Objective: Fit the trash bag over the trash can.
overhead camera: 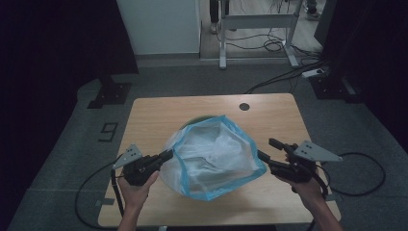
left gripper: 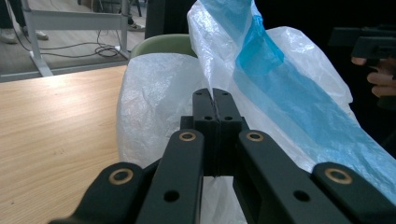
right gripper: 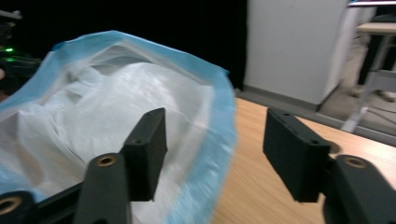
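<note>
— Closest in, what grips the bag?
— Left claw (overhead camera: pixel 167 155) is clamped on the plastic bag (overhead camera: pixel 214 156) at its left rim, mid-tabletop (overhead camera: pixel 144 110). Flimsy, light, slippery film; likely best pinched at the blue hem (right gripper: pixel 219 140).
— And right?
— Right claw (overhead camera: pixel 268 150) gapes, holding nothing, hem between its jaws. Bare wood lies beyond; near edge close.
</note>
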Motion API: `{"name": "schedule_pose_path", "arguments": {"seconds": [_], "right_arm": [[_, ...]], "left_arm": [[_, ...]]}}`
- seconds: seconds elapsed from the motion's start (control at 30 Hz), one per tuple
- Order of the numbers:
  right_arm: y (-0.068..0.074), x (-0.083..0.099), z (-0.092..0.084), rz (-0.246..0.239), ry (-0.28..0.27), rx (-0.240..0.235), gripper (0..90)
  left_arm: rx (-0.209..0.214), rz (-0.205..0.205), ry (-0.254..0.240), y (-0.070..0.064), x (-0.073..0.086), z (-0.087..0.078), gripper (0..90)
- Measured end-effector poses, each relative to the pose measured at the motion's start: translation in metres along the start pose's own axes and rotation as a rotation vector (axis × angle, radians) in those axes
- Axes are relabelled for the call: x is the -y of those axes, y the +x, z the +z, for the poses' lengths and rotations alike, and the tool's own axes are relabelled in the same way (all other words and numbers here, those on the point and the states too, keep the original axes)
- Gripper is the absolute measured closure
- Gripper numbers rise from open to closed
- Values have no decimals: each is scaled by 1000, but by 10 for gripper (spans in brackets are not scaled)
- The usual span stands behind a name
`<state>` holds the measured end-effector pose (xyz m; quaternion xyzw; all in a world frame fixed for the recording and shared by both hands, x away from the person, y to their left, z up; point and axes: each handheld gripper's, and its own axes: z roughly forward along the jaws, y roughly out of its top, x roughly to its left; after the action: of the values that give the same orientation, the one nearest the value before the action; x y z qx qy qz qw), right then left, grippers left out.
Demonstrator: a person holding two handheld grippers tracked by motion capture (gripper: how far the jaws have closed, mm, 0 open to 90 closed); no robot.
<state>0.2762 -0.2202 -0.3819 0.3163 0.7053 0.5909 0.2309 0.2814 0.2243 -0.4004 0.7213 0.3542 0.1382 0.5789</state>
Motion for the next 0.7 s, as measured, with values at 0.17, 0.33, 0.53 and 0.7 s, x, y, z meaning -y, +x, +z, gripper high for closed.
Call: {"name": "schedule_pose_path", "arguments": {"seconds": [0.17, 0.33, 0.53, 0.7], "right_arm": [[10, -10, 38, -24, 61, -86, 295], [23, -15, 65, -54, 120, -118, 285], [23, -10, 70, -62, 154, -101, 669], [19, -5, 62, -63, 112, -62, 864]], "left_arm": [[7, 1, -3, -1, -2, 3, 899], [7, -2, -9, 0, -2, 2, 899], [1, -6, -38, 0, -1, -4, 899], [-20, -3, -65, 0, -1, -7, 899]]}}
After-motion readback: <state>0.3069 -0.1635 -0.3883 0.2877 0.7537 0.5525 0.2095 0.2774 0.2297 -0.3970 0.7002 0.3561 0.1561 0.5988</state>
